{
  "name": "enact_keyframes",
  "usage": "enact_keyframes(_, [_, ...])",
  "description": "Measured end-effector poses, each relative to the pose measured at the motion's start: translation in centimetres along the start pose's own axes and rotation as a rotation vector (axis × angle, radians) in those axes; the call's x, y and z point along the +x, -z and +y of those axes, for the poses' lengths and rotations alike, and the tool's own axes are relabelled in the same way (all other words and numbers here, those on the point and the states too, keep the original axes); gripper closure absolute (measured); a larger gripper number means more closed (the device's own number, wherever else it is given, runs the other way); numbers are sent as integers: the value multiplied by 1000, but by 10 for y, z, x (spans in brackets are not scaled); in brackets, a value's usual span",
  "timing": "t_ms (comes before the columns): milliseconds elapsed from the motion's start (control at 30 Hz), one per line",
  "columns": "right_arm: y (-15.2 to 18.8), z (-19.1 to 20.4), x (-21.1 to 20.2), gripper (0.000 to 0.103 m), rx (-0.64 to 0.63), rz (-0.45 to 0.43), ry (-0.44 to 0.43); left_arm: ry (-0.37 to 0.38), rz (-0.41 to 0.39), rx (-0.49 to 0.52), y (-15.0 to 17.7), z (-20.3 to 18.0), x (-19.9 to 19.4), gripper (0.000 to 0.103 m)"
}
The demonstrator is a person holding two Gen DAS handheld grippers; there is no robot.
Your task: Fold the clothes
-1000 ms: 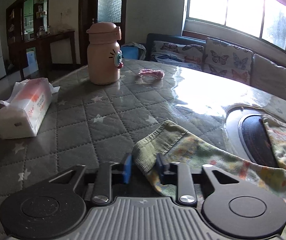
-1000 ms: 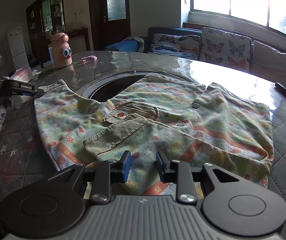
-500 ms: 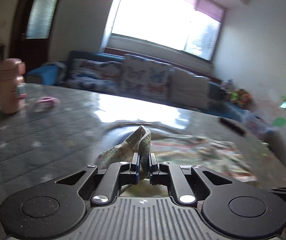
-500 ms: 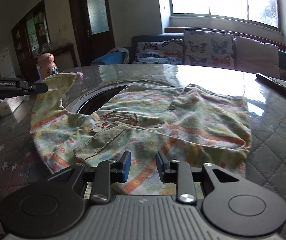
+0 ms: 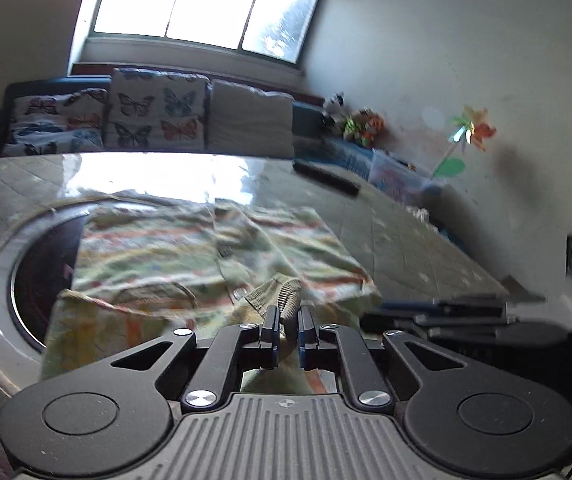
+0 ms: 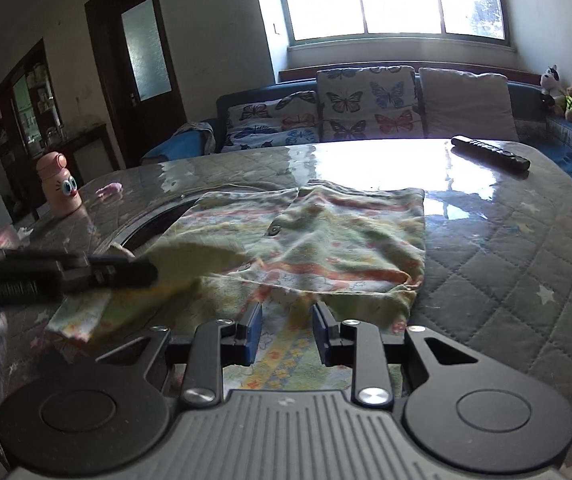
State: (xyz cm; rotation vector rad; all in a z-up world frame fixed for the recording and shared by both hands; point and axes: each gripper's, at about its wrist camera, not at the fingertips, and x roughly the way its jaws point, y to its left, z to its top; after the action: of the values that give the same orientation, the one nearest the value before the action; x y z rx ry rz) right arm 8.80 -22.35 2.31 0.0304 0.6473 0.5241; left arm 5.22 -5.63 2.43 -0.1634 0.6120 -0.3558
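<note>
A floral button-up garment (image 6: 326,240) lies spread on the quilted table (image 6: 526,280). My left gripper (image 5: 288,320) is shut on the ribbed cuff (image 5: 286,296) of its sleeve, held up over the garment (image 5: 190,248). From the right wrist view, the left gripper (image 6: 106,270) comes in from the left with the sleeve (image 6: 190,256) draped across the garment's body. My right gripper (image 6: 286,332) stands open just above the near hem, with only flat cloth beneath its fingers.
A round dark recess (image 5: 26,272) in the table lies partly under the garment. A black remote (image 6: 490,152) rests at the far right, a pink bottle (image 6: 59,188) and a tissue pack (image 6: 2,236) at the left. A sofa with butterfly cushions (image 6: 362,104) stands behind the table.
My left gripper shut on the sleeve cuff, lifted it and carried it right, over the garment's body. The right gripper stayed open near the hem.
</note>
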Motion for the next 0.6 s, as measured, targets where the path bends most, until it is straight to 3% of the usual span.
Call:
enact_keyframes(67, [-1, 0, 2, 76, 6, 0, -3, 5, 29, 27, 6, -3, 6, 91])
enact_keyframes(167, [-3, 1, 9, 76, 22, 9, -19, 17, 56, 58, 14, -6, 8, 82])
enact_keyframes(233, [-3, 3, 15, 76, 35, 21, -35, 23, 55, 73, 16, -7, 4, 62])
enact_keyframes(267, [-2, 4, 19, 76, 39, 28, -42, 18, 48, 78, 17, -5, 1, 60])
enact_keyframes(500, [1, 17, 42, 76, 50, 81, -85, -100, 2, 40, 14, 29, -19, 47])
enact_keyframes(600, [3, 21, 51, 76, 51, 101, -90, -151, -18, 24, 12, 44, -28, 34])
